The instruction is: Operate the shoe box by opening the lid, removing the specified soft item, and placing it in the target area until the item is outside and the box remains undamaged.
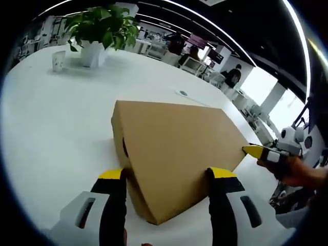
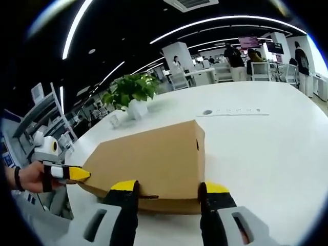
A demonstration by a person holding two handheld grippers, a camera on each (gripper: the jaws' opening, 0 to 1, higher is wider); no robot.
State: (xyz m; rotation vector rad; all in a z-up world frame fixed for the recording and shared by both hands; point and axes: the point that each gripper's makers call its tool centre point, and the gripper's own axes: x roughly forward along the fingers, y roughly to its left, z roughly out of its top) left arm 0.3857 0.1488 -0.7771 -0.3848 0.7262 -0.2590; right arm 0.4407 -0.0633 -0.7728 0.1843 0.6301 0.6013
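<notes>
Closed brown cardboard shoe box sits flat on the white round bench, lid still on. Left hand-held gripper jaws spread wide at one box corner; right hand-held gripper jaws also apart, straddling the opposite end's edge. Potted green plant in white pot stands well behind the box.

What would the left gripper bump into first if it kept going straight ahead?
Most likely the closed brown cardboard shoe box. The left gripper already has its open jaws on either side of the box's near corner.

Close views from opposite ends of the shoe box, table shared.
</notes>
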